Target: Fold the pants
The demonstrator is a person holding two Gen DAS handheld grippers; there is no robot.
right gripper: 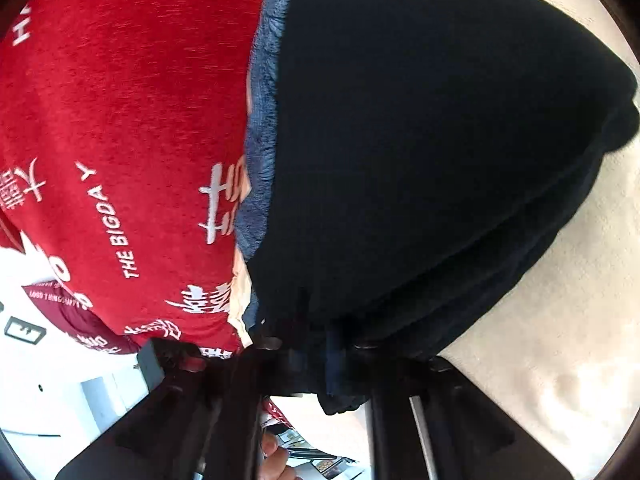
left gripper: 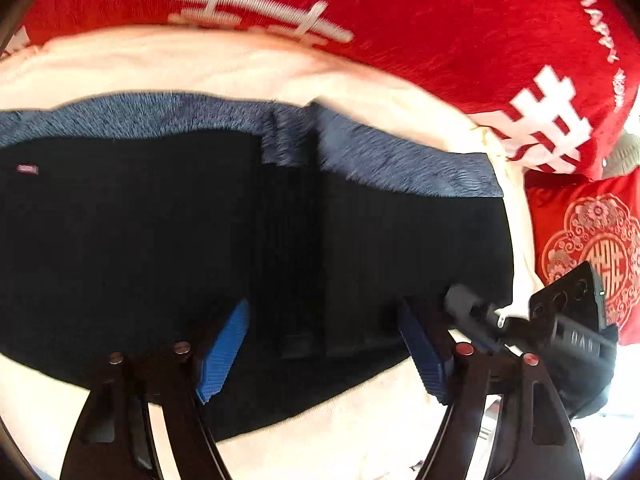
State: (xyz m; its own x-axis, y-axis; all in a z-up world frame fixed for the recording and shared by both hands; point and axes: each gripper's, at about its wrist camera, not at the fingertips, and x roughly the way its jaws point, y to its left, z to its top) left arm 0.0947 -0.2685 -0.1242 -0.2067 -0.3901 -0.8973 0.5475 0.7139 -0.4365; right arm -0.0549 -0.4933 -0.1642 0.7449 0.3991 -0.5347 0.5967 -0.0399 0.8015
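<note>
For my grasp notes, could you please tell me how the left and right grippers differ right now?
The left gripper is open with blue pads bare above the black pants; the right gripper is shut on the pants' edge. The left holds nothing; the right carries bunched fabric. Both sit at the pants' near edge.

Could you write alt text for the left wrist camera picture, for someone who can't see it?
Dark folded pants, fuzzy blue lining showing along the far edge, lie on a cream sheet. The left claw hovers open over them with blue pads, while the right claw reaches in at the right. A red blanket with white characters lies behind.
</note>
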